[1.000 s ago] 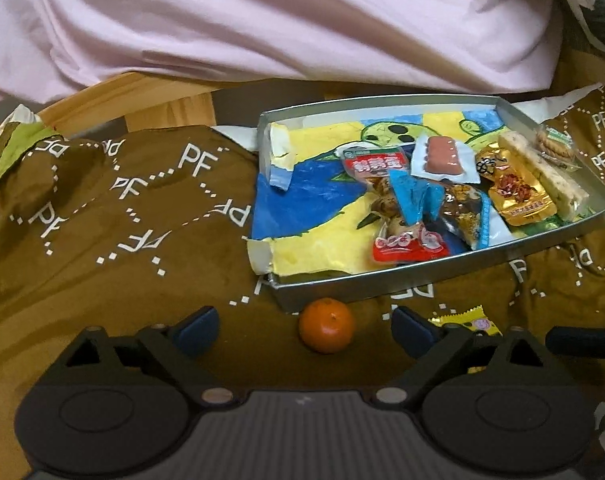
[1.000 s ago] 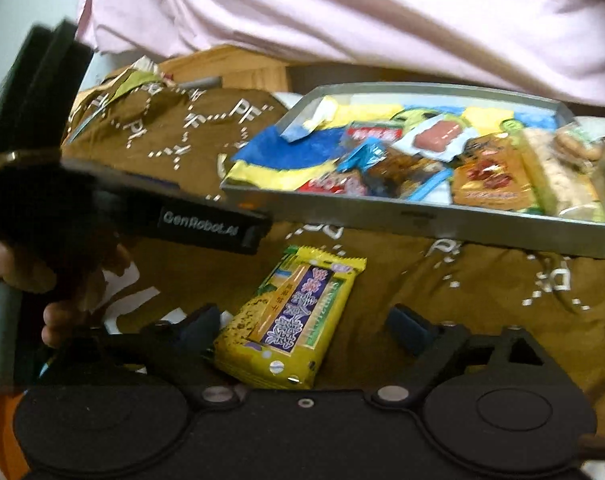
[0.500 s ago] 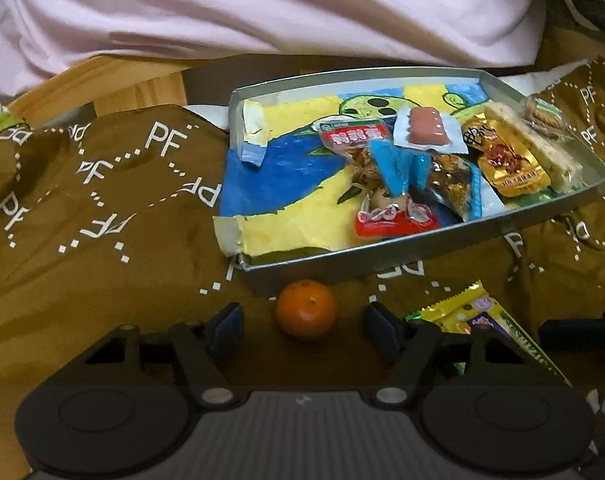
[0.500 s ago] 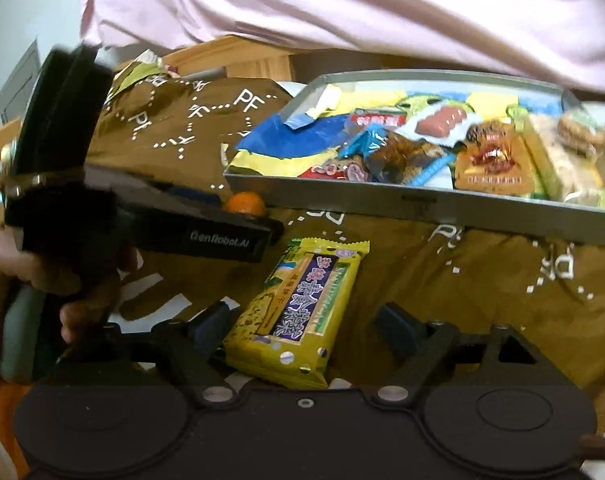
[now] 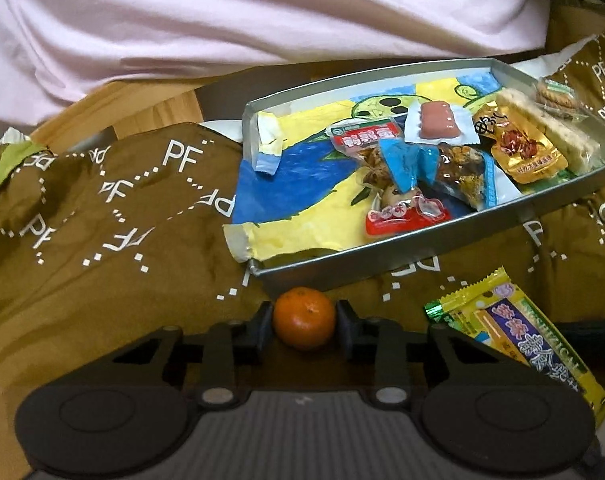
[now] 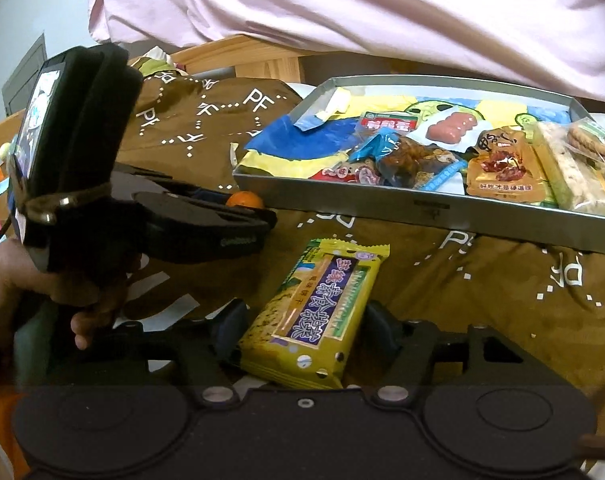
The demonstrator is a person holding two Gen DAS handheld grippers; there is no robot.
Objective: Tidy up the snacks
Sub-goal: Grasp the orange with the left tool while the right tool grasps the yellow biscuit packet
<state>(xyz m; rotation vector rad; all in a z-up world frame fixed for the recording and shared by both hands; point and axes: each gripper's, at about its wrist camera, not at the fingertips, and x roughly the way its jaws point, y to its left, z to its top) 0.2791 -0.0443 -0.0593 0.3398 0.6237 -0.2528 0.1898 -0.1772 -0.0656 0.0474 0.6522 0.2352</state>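
Observation:
A small orange (image 5: 304, 318) lies on the brown cloth just before the near wall of the metal tray (image 5: 382, 260). My left gripper (image 5: 304, 312) is shut on it, one pad pressing each side. The right wrist view shows the same orange (image 6: 244, 199) at that gripper's tip. A yellow snack packet (image 6: 314, 312) lies flat on the cloth between the fingers of my right gripper (image 6: 304, 320). Its jaws are closing, with the pads close to the packet's edges and a thin gap on the right side. The tray (image 6: 422, 204) holds several wrapped snacks.
A brown cloth printed with "PF" (image 5: 114, 208) covers the surface. A person in a pink top (image 5: 262, 20) sits behind the tray. A hand (image 6: 42, 280) holds the left gripper's handle at the left of the right wrist view. Wooden furniture (image 6: 262, 60) shows behind the cloth.
The left jaws closed onto the orange, which lay free between them. The right jaws narrowed around the yellow packet. Both hands kept nearly still.

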